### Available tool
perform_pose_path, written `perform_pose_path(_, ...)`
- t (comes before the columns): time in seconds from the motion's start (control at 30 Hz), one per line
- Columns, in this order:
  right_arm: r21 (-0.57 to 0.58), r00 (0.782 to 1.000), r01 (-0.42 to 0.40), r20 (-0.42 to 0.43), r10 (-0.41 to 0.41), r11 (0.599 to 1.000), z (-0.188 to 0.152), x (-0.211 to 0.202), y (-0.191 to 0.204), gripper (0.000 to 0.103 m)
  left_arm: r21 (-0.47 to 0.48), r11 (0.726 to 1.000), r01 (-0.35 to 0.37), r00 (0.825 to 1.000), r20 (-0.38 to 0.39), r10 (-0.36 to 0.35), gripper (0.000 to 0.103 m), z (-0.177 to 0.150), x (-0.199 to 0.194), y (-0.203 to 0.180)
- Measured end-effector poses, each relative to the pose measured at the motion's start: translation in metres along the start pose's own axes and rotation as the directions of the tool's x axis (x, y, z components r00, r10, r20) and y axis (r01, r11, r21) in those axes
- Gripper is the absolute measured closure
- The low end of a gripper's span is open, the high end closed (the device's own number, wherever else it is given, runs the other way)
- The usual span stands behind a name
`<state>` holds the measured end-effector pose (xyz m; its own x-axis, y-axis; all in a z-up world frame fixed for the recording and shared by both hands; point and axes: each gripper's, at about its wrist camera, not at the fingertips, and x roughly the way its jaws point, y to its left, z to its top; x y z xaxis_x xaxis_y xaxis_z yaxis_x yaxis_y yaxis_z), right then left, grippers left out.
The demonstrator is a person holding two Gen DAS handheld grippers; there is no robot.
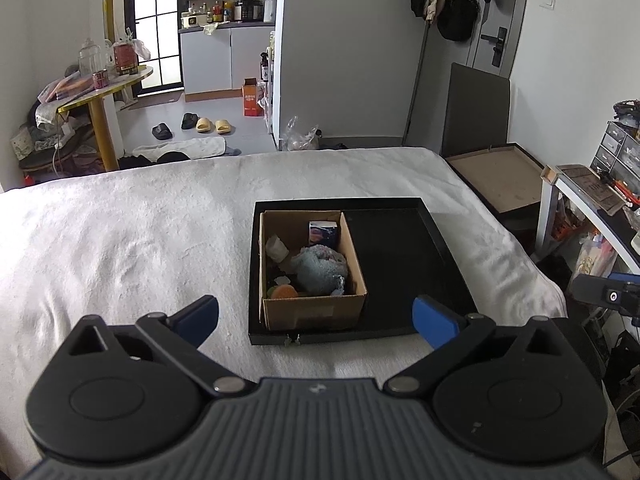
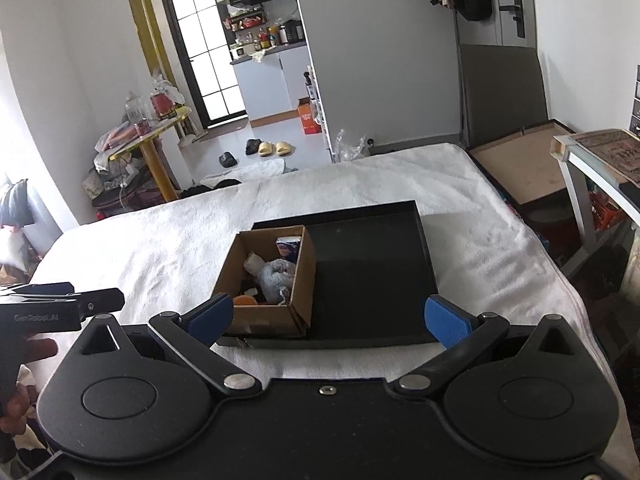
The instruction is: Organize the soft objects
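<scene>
Sorting looks close to finished, or not yet begun: soft things in the box, nothing held.

Left wrist view: left tool spread wide and empty, hovering over the white bed just short of the black tray; cardboard box sitting in the tray's left half, holding a grey-blue towel, an orange piece, a pale wad and a small upright carton; tray's right half bare; no loose soft thing visible on the bed. Right wrist view: right tool likewise wide and empty, near the tray's front edge; same box with the towel inside; other tool's body at the left edge. Probably little left, unless the box contents are meant for the tray.
</scene>
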<state>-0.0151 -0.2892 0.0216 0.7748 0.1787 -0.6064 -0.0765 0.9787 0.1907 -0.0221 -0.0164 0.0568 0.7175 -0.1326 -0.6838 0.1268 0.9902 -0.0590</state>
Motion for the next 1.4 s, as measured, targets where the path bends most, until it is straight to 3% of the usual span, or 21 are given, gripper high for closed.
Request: perform_pose_path(1.4, 0.005, 0.999, 0.018, -0.05, -0.018, 1.0, -0.0104, 0.0052, 0.0, 0.0, 0.01, 1.0, 0.003, 0.999, -0.034, -0.002, 0.001, -0.0079, 0.0041, 0.0012)
